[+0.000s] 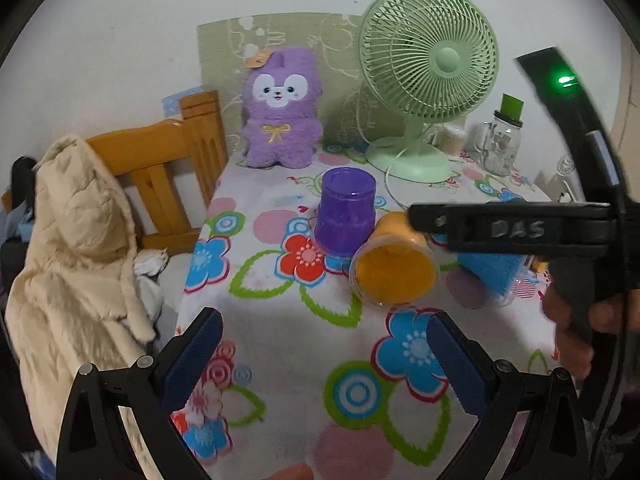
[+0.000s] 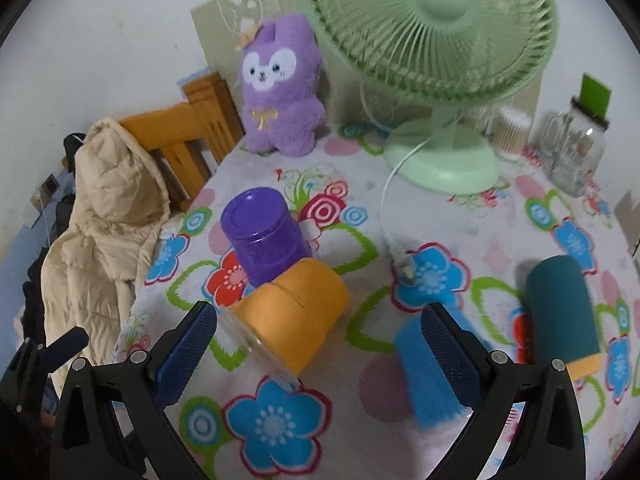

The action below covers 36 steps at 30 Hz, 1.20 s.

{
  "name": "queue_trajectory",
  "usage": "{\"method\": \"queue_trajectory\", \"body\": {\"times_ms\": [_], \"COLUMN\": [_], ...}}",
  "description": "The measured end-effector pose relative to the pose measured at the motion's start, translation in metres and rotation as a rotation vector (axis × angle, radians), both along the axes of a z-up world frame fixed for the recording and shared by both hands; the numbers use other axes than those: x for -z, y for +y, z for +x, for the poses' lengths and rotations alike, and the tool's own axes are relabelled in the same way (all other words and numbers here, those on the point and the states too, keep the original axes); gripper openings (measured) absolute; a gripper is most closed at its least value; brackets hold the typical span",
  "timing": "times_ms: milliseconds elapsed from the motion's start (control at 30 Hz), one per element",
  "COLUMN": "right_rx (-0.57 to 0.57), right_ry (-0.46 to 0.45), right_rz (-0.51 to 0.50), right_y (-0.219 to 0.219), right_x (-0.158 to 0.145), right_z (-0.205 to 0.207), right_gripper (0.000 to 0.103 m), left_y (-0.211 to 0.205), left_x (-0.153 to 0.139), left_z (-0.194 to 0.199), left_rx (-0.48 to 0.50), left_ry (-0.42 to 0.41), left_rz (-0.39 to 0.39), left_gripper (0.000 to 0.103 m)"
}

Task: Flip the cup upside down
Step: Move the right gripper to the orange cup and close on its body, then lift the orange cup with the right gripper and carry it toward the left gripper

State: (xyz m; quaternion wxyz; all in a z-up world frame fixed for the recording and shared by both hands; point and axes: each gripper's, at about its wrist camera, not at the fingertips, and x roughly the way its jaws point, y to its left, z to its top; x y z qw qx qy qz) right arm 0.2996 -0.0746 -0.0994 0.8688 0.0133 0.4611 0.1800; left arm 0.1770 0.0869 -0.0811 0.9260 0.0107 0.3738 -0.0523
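A purple cup (image 1: 346,210) stands upside down on the flowered tablecloth; it also shows in the right wrist view (image 2: 266,240). An orange cup (image 1: 394,266) lies on its side beside it, mouth toward the left camera; in the right wrist view the orange cup (image 2: 290,316) lies just ahead of the fingers. A blue cup (image 2: 430,376) and a dark teal cup (image 2: 560,316) lie on their sides at the right. My left gripper (image 1: 324,356) is open and empty, well short of the cups. My right gripper (image 2: 320,350) is open, just above and behind the orange cup; its body (image 1: 516,230) shows in the left wrist view.
A green table fan (image 1: 426,80) with a white cord, a purple plush toy (image 1: 282,110) and a glass jar (image 1: 502,144) stand at the back of the table. A wooden chair (image 1: 160,168) draped with a beige coat (image 1: 76,264) stands off the table's left edge.
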Motion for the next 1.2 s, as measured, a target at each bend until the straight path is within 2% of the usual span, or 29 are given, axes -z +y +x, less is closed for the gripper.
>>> {"method": "queue_trajectory", "body": {"times_ms": [167, 400, 533, 600, 700, 900, 933, 967, 1200], "right_rx": [0.0, -0.005, -0.035, -0.035, -0.032, -0.024, -0.023, -0.026, -0.028], "right_ry": [0.026, 0.103, 0.171, 0.184, 0.199, 0.226, 0.229, 0.234, 0.23], "right_rz": [-0.025, 0.011, 0.045, 0.044, 0.081, 0.14, 0.146, 0.16, 0.161], "right_y": [0.014, 0.025, 0.033, 0.035, 0.035, 0.033, 0.032, 0.031, 0.027], "right_x": [0.013, 0.021, 0.029, 0.033, 0.034, 0.036, 0.036, 0.035, 0.032], "right_z": [0.012, 0.024, 0.029, 0.03, 0.032, 0.038, 0.038, 0.037, 0.035], "right_gripper": [0.103, 0.103, 0.102, 0.096, 0.092, 0.09, 0.089, 0.083, 0.079], "left_y": [0.0, -0.005, -0.01, -0.011, -0.012, -0.013, -0.013, -0.013, -0.014], "left_x": [0.007, 0.019, 0.028, 0.031, 0.033, 0.03, 0.03, 0.03, 0.027], "left_z": [0.02, 0.042, 0.049, 0.049, 0.05, 0.05, 0.05, 0.049, 0.044], "left_rx": [0.09, 0.198, 0.222, 0.228, 0.228, 0.23, 0.23, 0.23, 0.226], "left_ry": [0.016, 0.047, 0.07, 0.073, 0.081, 0.08, 0.081, 0.082, 0.079], "left_rz": [0.02, 0.046, 0.066, 0.069, 0.078, 0.058, 0.055, 0.053, 0.052], "left_gripper": [0.103, 0.103, 0.103, 0.103, 0.103, 0.103, 0.103, 0.103, 0.103]}}
